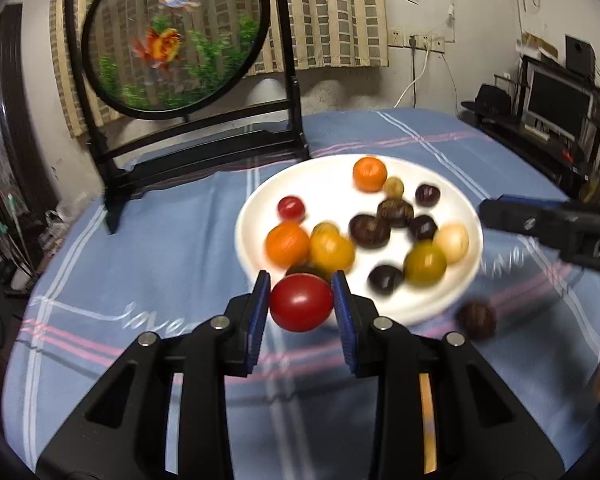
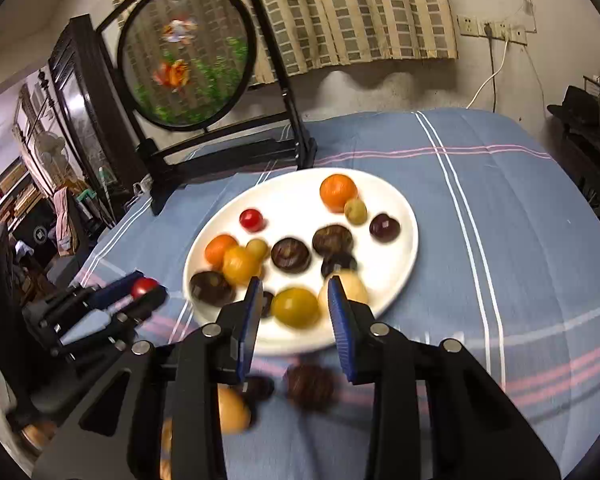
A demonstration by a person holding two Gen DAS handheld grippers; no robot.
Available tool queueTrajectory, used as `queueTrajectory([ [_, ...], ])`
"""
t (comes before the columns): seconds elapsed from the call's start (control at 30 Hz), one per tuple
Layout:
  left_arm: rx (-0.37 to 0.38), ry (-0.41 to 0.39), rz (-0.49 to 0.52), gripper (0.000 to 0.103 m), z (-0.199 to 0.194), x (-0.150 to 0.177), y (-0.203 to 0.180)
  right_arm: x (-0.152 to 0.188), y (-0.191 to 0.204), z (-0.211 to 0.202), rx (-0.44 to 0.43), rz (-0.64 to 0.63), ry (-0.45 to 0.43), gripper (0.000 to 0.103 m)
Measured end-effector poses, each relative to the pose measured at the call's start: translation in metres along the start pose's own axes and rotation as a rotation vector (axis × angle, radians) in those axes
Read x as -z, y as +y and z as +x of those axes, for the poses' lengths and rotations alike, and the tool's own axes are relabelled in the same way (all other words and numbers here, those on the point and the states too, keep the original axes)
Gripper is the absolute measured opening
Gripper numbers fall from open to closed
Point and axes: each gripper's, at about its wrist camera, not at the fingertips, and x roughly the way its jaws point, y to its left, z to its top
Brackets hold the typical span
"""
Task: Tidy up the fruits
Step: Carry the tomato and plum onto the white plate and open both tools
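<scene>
**Red tomato pinched at the plate's near rim**

Red tomato (image 1: 301, 302) sits between your left gripper (image 1: 301, 302) fingers, squeezed from both sides, at lower centre of the left wrist view. The white plate (image 1: 340, 168) lies straight ahead and just beyond it, so your release point is forward, not sideways. The tomato looks nearly round, so no long axis matters.

Moving rightward, the plate already carries orange, yellow, red and dark fruits, crowded at its near edge; the bare patch is at its upper left. A dark fruit (image 1: 476, 320) lies off the plate on the cloth, lower right.

Your right gripper (image 2: 293, 312) is spread and holds nothing. It hovers over the plate's near rim, and that loose dark fruit (image 2: 310, 386) lies just below it, nearer this hand.

Everything rests on a blue striped cloth (image 1: 420, 136), soft, so fruit may roll. A round goldfish screen (image 1: 172, 36) stands upper left, curtain behind.
</scene>
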Motion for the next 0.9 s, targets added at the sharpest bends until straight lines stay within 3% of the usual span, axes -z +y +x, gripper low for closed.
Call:
queueTrajectory([
  [0.07, 0.015, 0.014, -0.023, 0.032, 0.015, -0.007, -0.002, -0.008, -0.007, 0.014, -0.007, 0.016, 0.011, 0.034],
  [0.13, 0.036, 0.017, -0.045, 0.032, 0.021, -0.008, 0.002, -0.006, -0.014, 0.022, -0.075, 0.027, 0.050, 0.034],
  [0.37, 0.064, 0.032, -0.072, 0.032, 0.023, -0.003, 0.013, 0.043, -0.019, 0.006, -0.088, -0.103, 0.167, 0.034],
  [0.53, 0.064, 0.029, -0.041, 0.032, 0.021, -0.001, 0.007, 0.063, -0.001, 0.027, -0.119, -0.146, 0.247, 0.039],
  [0.73, 0.072, 0.032, -0.030, 0.032, 0.021, -0.001, 0.006, 0.066, -0.002, 0.034, -0.112, -0.132, 0.215, 0.040],
  [0.8, 0.075, 0.033, -0.030, 0.032, 0.021, -0.001, 0.006, 0.065, -0.002, 0.041, -0.121, -0.124, 0.225, 0.045],
  [0.9, 0.076, 0.033, -0.031, 0.032, 0.021, -0.001, 0.006, 0.063, -0.017, 0.047, -0.175, -0.031, 0.234, 0.047],
])
